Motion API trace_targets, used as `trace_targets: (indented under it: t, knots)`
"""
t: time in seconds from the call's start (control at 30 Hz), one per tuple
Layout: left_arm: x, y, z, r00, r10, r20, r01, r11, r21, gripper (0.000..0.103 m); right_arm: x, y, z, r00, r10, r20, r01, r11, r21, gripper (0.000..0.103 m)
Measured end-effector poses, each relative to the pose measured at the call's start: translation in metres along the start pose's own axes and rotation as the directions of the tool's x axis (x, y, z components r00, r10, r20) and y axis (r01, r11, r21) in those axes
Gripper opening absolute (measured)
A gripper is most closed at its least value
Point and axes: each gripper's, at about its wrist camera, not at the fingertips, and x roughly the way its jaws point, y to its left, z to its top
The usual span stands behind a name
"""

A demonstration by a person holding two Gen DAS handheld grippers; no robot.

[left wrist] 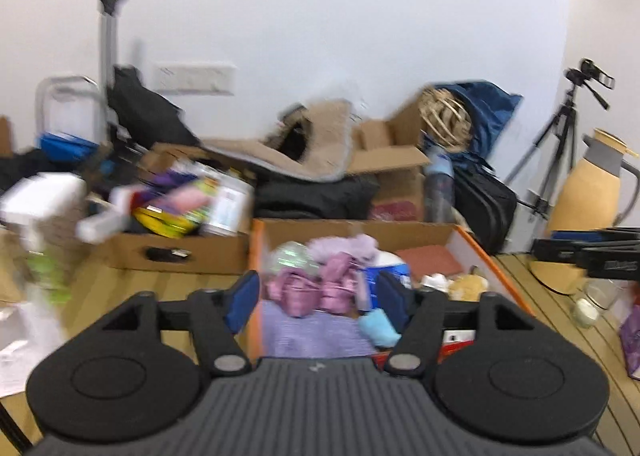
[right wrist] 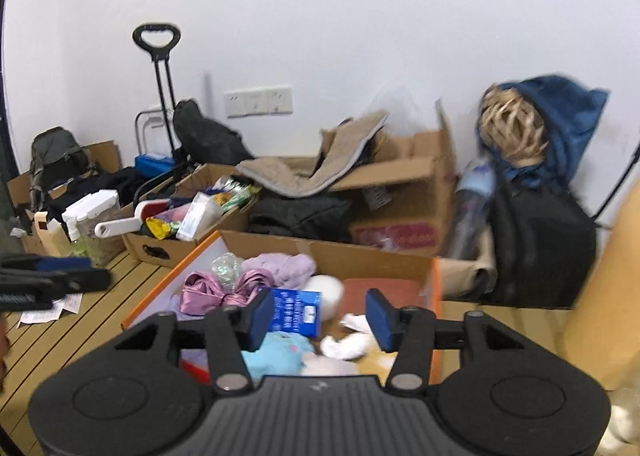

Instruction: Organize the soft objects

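My left tongs [left wrist: 318,298] and right tongs [right wrist: 320,314] hang released, nothing between them — above the orange-rimmed cardboard box [right wrist: 436,284] of soft things

Orange-rimmed box [left wrist: 494,256], pink satin cloth [left wrist: 308,288]

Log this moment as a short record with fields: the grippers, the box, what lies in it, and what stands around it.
left gripper: open, nothing between the pads
right gripper: open, nothing between the pads
orange-edged box: open, just ahead of both grippers
contents: pink satin bundle, lilac fluffy cloth, blue packet, light blue plush, white crumpled cloth
behind the box: black garment, beige fleece draped over a carton
surface: slatted wooden top
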Motion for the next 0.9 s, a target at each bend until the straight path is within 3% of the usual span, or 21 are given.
trace_targets:
  t: [0.07, 0.2, 0.3, 0.37, 0.63, 0.9]
  knots:
    - [-0.023, 0.0, 0.001, 0.998, 0.047, 0.039, -0.048, 0.999, 0.022, 0.081, -0.026, 0.002, 0.0, 0.999, -0.018, 0.027, 0.018, 1.0, -0.005, 0.057]
    - [-0.067, -0.009, -0.008, 0.985, 0.11, 0.132, -0.116, 0.993, 0.036, 0.099, -0.075, 0.019, -0.012, 0.993, -0.029, 0.115, 0.033, 0.999, -0.037, 0.081]
    - [-0.096, -0.018, -0.02, 0.975, 0.121, 0.189, -0.129, 0.991, 0.027, 0.102, -0.111, 0.031, -0.03, 0.97, -0.028, 0.242, 0.041, 0.998, -0.051, 0.097]
    - [-0.113, -0.021, -0.029, 0.968, 0.124, 0.218, -0.128, 0.992, 0.008, 0.103, -0.129, 0.036, -0.041, 0.958, -0.036, 0.283, 0.05, 0.998, -0.043, 0.099]
    - [-0.2, -0.031, -0.071, 0.946, 0.105, 0.308, -0.115, 0.993, 0.016, 0.103, -0.205, 0.052, -0.085, 0.947, -0.078, 0.313, 0.085, 0.996, -0.011, 0.099]
    - [-0.304, -0.049, -0.149, 0.927, 0.102, 0.361, -0.127, 0.991, 0.045, 0.103, -0.299, 0.094, -0.161, 0.931, -0.041, 0.363, 0.067, 0.996, -0.061, 0.102]
